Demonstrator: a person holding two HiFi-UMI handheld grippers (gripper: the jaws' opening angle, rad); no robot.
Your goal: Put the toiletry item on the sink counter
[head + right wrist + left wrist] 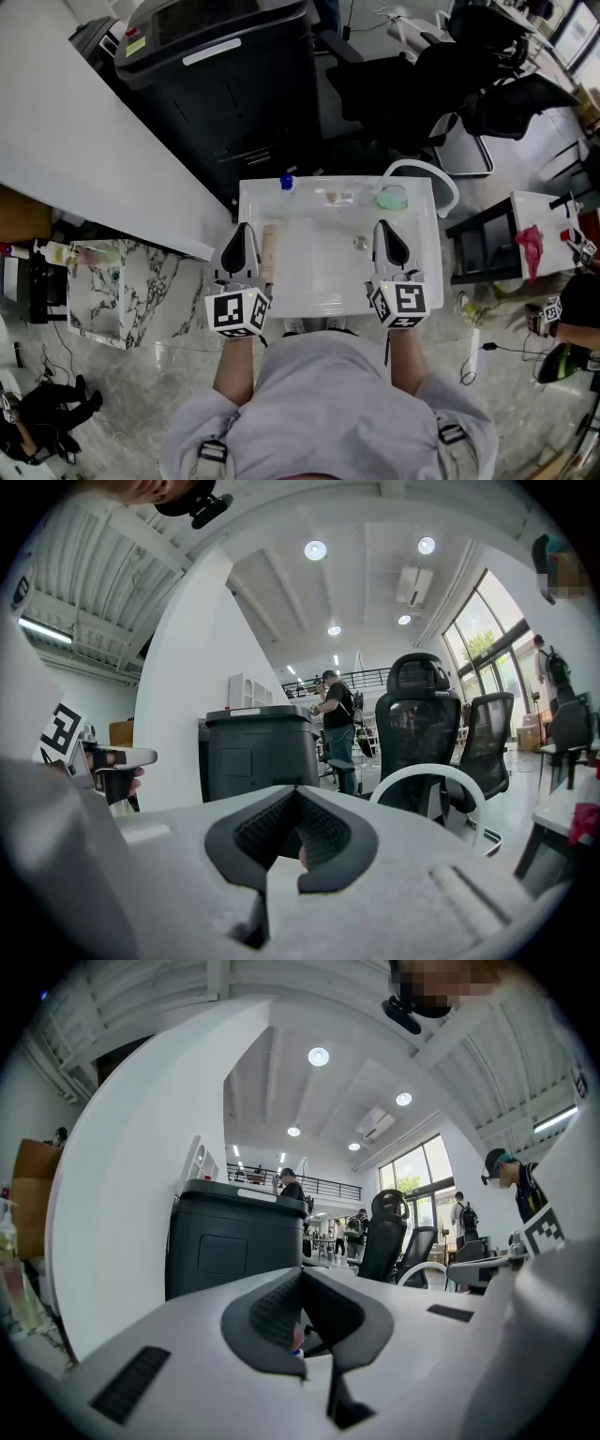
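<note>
In the head view a white sink unit (258, 197) stands in front of me, with a shallow basin and a drain (360, 243). A beige oblong toiletry item (269, 251) lies on the left rim. Along the back ledge stand a small blue-capped bottle (286, 183), a clear item (337, 197) and a round green item (392, 197). My left gripper (242, 229) hovers over the left rim just beside the beige item, shut and holding nothing. My right gripper (383, 226) is over the basin's right side, shut and holding nothing. Both gripper views look level across the room, over the left gripper (302, 1275) and right gripper (298, 795).
A black bin (225, 75) stands behind the sink, with black office chairs (450, 84) to its right. A white curved hose (441, 183) arcs over the sink's back right corner. A marble-patterned cabinet (122, 286) is at left, and a white table with a pink cloth (531, 248) at right.
</note>
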